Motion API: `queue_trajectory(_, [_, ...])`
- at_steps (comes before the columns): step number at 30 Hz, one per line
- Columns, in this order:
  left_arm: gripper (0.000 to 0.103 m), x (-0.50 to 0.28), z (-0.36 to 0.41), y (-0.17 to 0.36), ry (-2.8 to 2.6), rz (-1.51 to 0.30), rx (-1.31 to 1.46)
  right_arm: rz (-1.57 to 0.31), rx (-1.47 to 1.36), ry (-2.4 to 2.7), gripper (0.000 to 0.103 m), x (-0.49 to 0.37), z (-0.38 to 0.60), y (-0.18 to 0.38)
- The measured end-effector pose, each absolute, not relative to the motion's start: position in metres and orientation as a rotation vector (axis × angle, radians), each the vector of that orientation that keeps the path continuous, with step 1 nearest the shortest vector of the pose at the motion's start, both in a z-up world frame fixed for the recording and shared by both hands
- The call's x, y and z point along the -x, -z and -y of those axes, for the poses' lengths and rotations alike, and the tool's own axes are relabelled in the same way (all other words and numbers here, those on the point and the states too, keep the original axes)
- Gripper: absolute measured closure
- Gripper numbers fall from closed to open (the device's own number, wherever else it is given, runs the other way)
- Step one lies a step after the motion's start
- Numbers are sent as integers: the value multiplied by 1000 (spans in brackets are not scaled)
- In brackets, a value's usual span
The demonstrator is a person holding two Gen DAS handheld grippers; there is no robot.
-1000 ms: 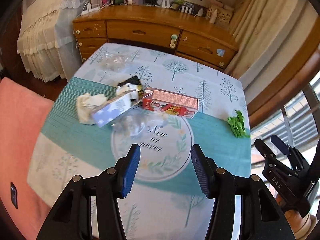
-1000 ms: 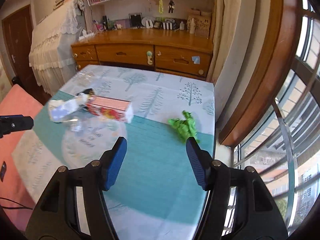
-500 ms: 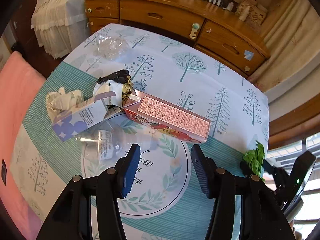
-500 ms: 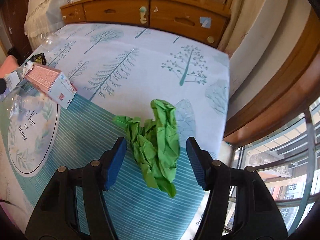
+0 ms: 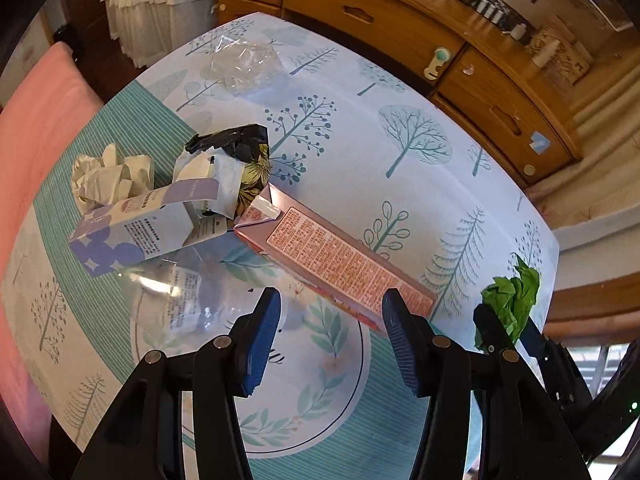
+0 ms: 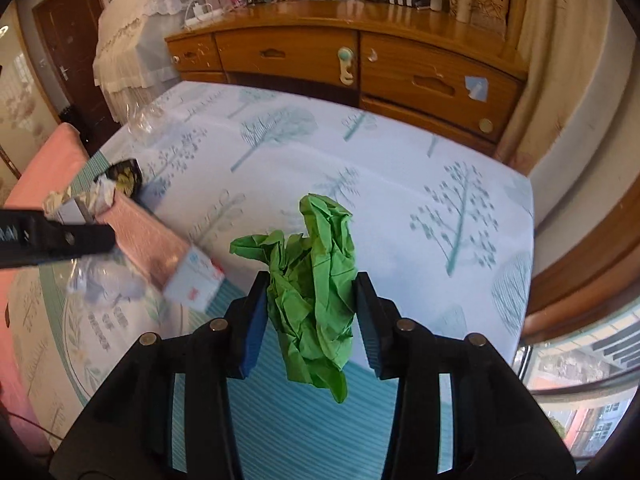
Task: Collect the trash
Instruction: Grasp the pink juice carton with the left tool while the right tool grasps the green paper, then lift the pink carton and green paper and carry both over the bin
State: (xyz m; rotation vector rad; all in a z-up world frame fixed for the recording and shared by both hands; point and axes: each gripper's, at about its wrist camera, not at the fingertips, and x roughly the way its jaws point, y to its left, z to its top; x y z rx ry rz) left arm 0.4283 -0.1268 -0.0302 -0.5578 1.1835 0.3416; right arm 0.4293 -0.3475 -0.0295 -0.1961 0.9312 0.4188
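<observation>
Left wrist view: the left gripper (image 5: 330,320) hangs over the table (image 5: 400,184), which is covered with a tree-print cloth that has a teal striped band and a round leaf wreath. Its blue-padded jaws stand apart with nothing between them, above the wreath. Just beyond the right pad lies a long pink carton (image 5: 332,260), flat on its side, running from the table's middle toward the near right. Touching its far end sits a purple-and-white carton (image 5: 136,232) with its top torn open, and behind that a black-and-white crumpled wrapper (image 5: 228,156). A wad of white tissue (image 5: 108,176) lies at the left, against the purple carton. A clear plastic film (image 5: 176,300) with a printed label lies near the left pad, and another clear crumpled plastic piece (image 5: 244,64) rests at the far edge. At the right edge, the crumpled green paper (image 5: 512,296) sits in the right gripper (image 5: 508,328). A wooden dresser (image 5: 400,32) stands beyond the table.

Right wrist view: the right gripper (image 6: 310,312) has just been closing its jaws, and the green paper (image 6: 316,300) is between them, both pads pressing its sides. The paper sticks up past the fingertips and droops below them, over the teal band near the table's (image 6: 400,168) right side. The pink carton (image 6: 156,244) lies to the left, blurred, with the left gripper (image 6: 56,236) across it.
</observation>
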Motion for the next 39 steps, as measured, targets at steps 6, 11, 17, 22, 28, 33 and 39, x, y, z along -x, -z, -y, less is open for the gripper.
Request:
queue_trajectory(6, [49, -443, 125, 37, -371, -1183, 592, -960, 179, -468, 65, -453, 326, 41])
queue_trajectory(11, [49, -446, 118, 45, -391, -1203, 600, -969, 193, -581, 65, -448, 311, 48])
queue_trajectory(17, [49, -439, 110, 51, -405, -1206, 602, -994, 207, -659, 65, -422, 302, 50])
queue_trajectory(22, [49, -430, 109, 51, -404, -1209, 584, -1038, 171, -682, 65, -400, 302, 58])
queue_trajectory(28, [49, -429, 113, 56, -397, -1253, 580, -1082, 114, -709, 65, -382, 303, 63])
queue_trajectory(33, [49, -431, 114, 65, -406, -1287, 574, -1080, 100, -704, 65, -376, 303, 61])
queue_trajectory(39, [60, -430, 118, 74, -385, -1308, 577, -1091, 67, -667, 65, -383, 314, 62])
